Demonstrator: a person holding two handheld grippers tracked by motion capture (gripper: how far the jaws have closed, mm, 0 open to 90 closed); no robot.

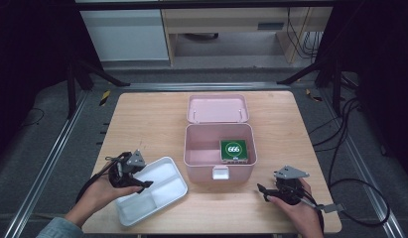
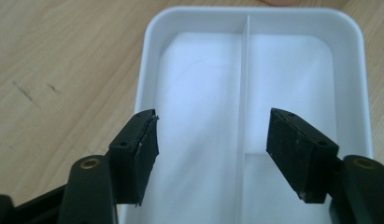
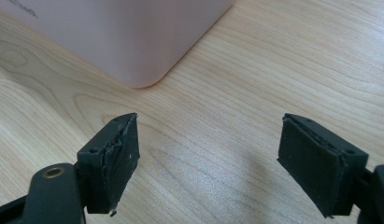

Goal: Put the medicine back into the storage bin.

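So the left gripper (image 1: pixel 137 184) sits in the lower left of the high view, right over the white tray (image 1: pixel 164 171), and its jaws are parted with nothing pinched between them. In the left gripper view the tray (image 2: pixel 362 84) runs up the middle of the frame, its thin divider (image 2: pixel 243 88) standing in the gap between the two black jaws, a bit nearer the right-hand one. I can't tell if either pad is touching plastic yet.

My read: the grab in progress is on the tray, probably by that divider or the near rim. To do it well I'd centre the divider between the pads before squeezing — it's a thin wall, so an off-centre bite would likely twist or skid the tray across the wooden table (image 1: pixel 142 124). Go low enough to catch a decent depth of wall, then close gently.

The right gripper (image 1: pixel 273 191) rests at the lower right, jaws wide apart over bare wood, with a corner of the pink box (image 3: pixel 133 37) in the upper left of its own view. That box (image 1: pixel 219 171) sits open mid-table with a green pack (image 1: pixel 234 148) inside — keep the tray clear of it when lifting.
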